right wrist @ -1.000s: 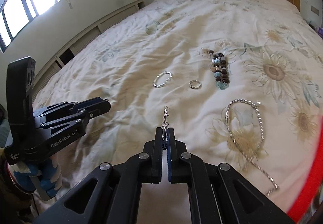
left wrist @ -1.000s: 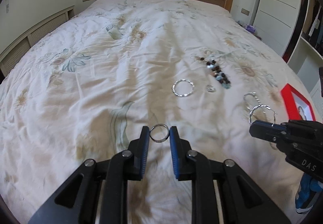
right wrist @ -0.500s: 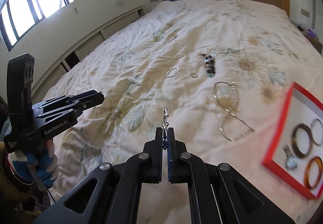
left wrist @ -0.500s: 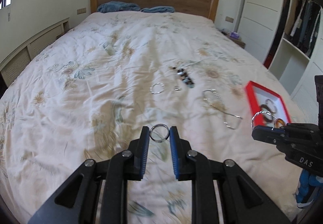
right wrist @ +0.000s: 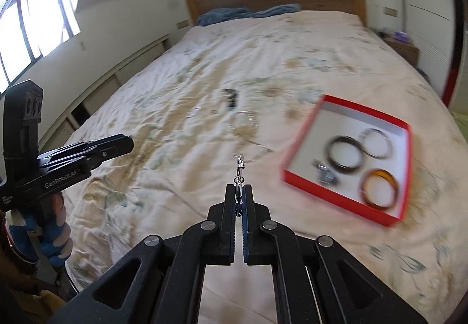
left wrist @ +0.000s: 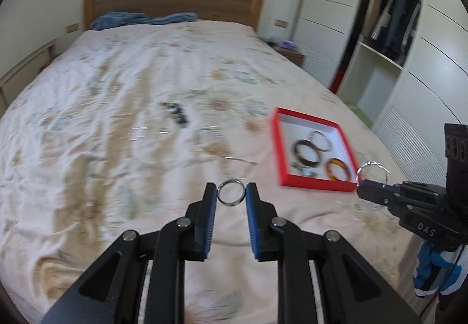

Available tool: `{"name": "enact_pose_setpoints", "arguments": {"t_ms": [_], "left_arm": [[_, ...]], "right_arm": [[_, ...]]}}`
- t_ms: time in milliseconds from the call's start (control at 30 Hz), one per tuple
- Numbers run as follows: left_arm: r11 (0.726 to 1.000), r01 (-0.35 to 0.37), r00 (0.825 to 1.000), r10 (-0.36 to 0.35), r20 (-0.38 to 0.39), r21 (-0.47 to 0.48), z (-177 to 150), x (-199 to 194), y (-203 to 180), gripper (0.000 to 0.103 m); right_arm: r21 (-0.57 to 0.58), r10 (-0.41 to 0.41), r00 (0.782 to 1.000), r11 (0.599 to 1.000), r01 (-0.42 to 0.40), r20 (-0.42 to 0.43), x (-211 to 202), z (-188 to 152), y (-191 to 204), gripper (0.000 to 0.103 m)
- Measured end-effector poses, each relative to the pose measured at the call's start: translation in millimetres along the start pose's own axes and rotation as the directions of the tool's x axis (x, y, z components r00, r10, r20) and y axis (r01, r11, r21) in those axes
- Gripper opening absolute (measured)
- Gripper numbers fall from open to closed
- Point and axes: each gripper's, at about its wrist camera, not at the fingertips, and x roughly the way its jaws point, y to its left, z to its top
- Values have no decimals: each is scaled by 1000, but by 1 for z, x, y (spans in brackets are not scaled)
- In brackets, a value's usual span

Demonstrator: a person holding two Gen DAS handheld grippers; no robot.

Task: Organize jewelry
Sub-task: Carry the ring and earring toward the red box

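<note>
Bedroom scene: a wide bed under a cream floral quilt [left wrist: 117,107], with a wooden headboard [left wrist: 175,2] at the far end. Left to right on the quilt lie a thin silver bangle [left wrist: 138,134], a dark beaded bracelet [left wrist: 175,115] and a silver chain necklace [left wrist: 216,142], all blurred. Farther right sits a red-walled, white-floored shallow box [left wrist: 314,185] holding a dark bangle [left wrist: 306,153], a silver bangle [left wrist: 321,140] and an amber bangle [left wrist: 338,169]. The left gripper [left wrist: 231,192] clamps a plain silver ring [left wrist: 231,191] between narrowly set blue pads. The right gripper [right wrist: 239,192], jaws nearly together, pinches a twisted silver bracelet [left wrist: 372,170], seen edge-on in the right wrist view.
</note>
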Motion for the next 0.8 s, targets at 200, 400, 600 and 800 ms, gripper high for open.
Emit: {"name": "enact_pose_setpoints", "arguments": {"t_ms": [200,400,600,800], "left_arm": [[995,75,996,-72,-48,70,13,34,-56,19],[984,125,988,-113,-101,124,34,88,-101,19],[978,144,981,-121,-149,153,52,148,-127,19],[972,157,972,-122,-199,173,63,211,-146,19]], "right_arm": [[67,-67,998,996,66,9,-20,-11,-54,4],[118,-97,995,988,97,-12,-5,-8,-106,4],[153,-97,995,983,101,-32,32,10,-146,4],[202,-92,994,974,102,-57,81,40,-188,4]]}}
